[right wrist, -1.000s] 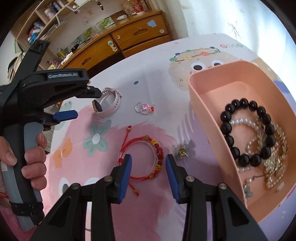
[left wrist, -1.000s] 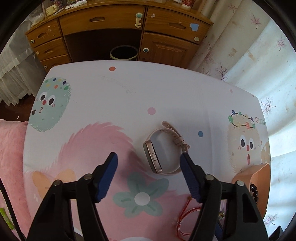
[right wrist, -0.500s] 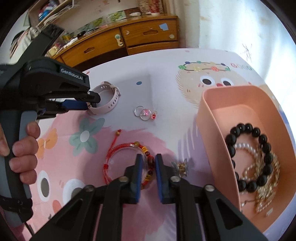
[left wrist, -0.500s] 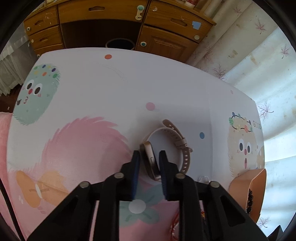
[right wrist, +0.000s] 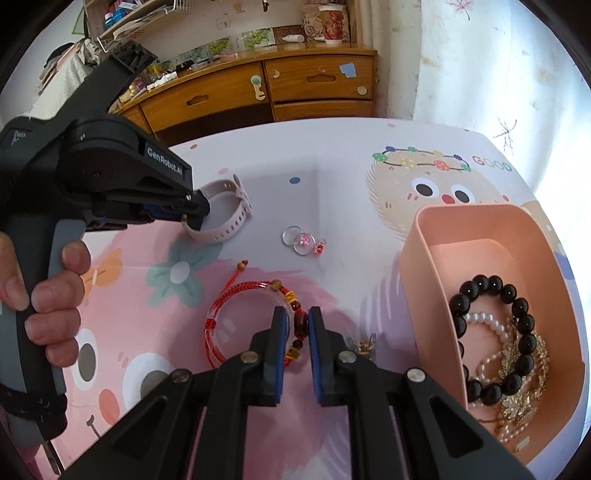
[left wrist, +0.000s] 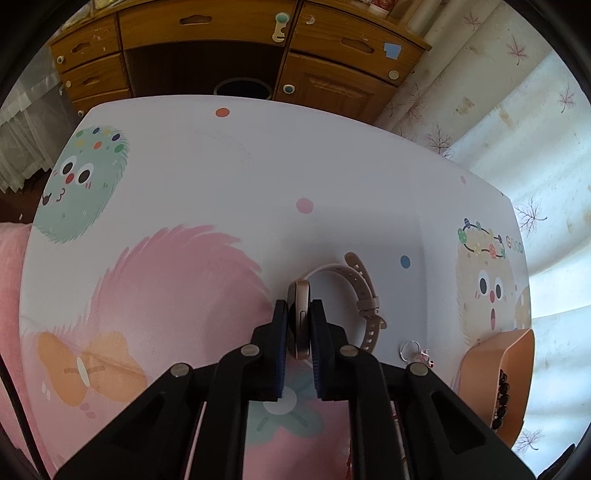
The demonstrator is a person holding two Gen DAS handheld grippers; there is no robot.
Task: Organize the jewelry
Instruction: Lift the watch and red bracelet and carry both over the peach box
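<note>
A pink-strapped watch (left wrist: 365,291) lies on the cartoon-print tablecloth. My left gripper (left wrist: 299,308) has its blue pads against both sides of the gold watch case, and the jaws are closing on it. The right wrist view shows the same left gripper (right wrist: 195,218) at the watch (right wrist: 231,229), held by a hand. My right gripper (right wrist: 295,314) is shut on the beaded part of a red string bracelet (right wrist: 236,293) that rests on the cloth. The pink tray (right wrist: 428,258) stands to the right, holding a black bead bracelet (right wrist: 491,284), pearls and gold chains.
Two silver rings with pink stones (right wrist: 301,240) lie between the watch and the tray. A small gold brooch (right wrist: 365,347) sits right of my right fingers. A wooden dresser (left wrist: 207,26) stands beyond the table's far edge, and a curtain (left wrist: 517,129) hangs on the right.
Both grippers went from wide open to closed: the left came down around the watch case, the right around the red bracelet's beads. The right wrist rolled, so its view turned.
</note>
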